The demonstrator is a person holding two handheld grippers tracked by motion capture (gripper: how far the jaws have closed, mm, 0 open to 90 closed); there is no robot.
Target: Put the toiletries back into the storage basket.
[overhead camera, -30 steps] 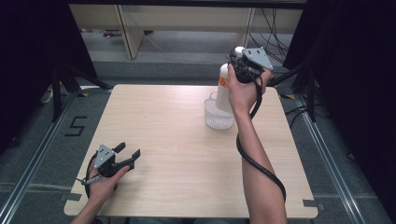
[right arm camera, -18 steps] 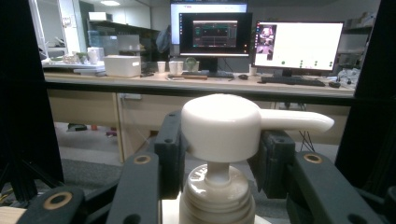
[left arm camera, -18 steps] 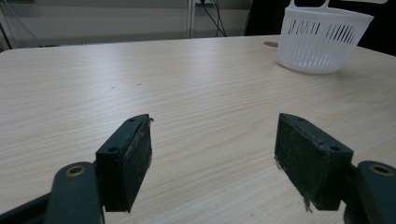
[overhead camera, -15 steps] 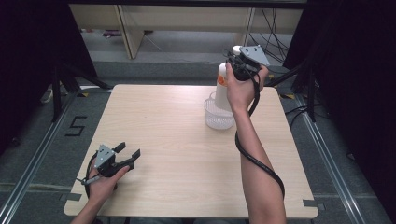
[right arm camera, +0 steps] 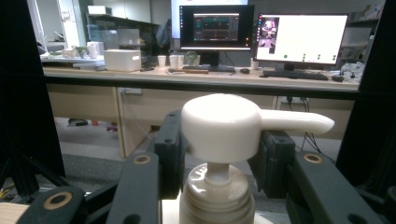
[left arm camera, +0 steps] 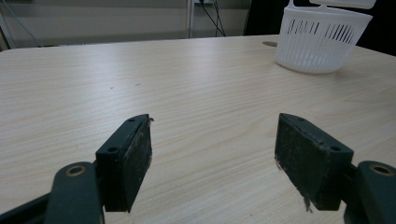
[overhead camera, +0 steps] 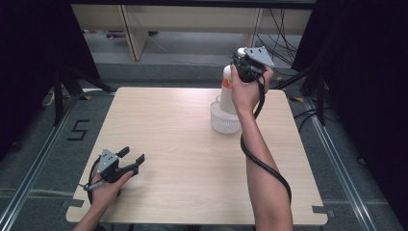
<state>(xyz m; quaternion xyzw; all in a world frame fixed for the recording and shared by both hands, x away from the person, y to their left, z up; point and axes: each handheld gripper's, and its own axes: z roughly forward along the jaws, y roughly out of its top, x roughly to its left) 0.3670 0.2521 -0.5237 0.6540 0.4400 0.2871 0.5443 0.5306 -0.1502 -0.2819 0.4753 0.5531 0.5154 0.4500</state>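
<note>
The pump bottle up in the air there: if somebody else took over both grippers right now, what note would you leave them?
Right gripper: shut on the pump bottle, jaws gripping its white pump head, bottle held above the white basket at the table's far side.
Left gripper: open, holding nothing, low over the table at its near left corner.
Done: bottle gripped and lifted.
Left: probably set it down, perhaps in the basket; whether its base is still inside can't be told.

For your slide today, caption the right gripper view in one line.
Right gripper clamps the white plastic pump bottle just under its pump head.
</note>
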